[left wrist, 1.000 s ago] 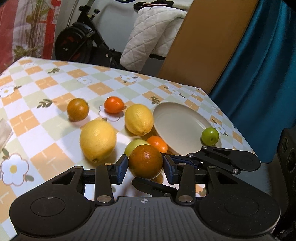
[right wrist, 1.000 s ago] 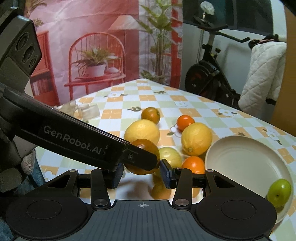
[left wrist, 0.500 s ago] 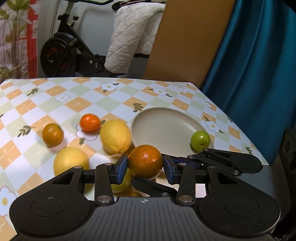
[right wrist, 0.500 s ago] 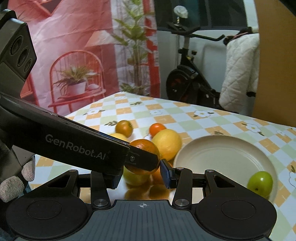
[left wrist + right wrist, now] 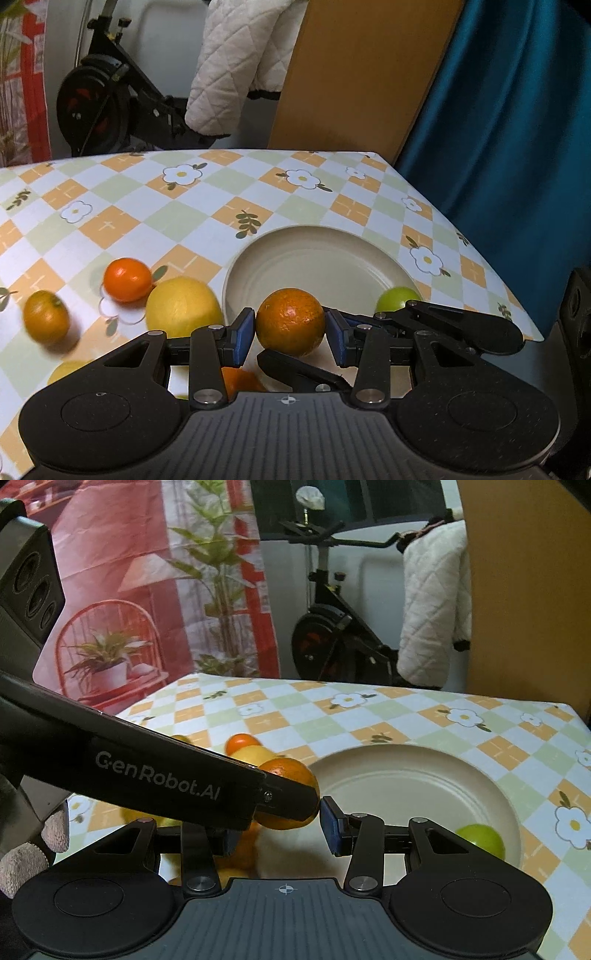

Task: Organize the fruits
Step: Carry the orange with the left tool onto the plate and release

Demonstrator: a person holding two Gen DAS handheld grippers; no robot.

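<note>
Between the blue pads of the left gripper (image 5: 290, 334) sits an orange (image 5: 290, 320), clamped on both sides at the cream plate's (image 5: 325, 258) six o'clock rim. At four o'clock on the plate lies a green fruit (image 5: 397, 299). Right gripper (image 5: 280, 830) stands partly open, holding nothing.

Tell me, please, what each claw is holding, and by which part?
The left claw clamps the round dark orange fruit by its opposite sides; the right claw appears empty.

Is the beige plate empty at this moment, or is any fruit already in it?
Not empty: one green fruit lies inside the plate near its rim. The orange is clamped in the left gripper, not yet set down.
</note>
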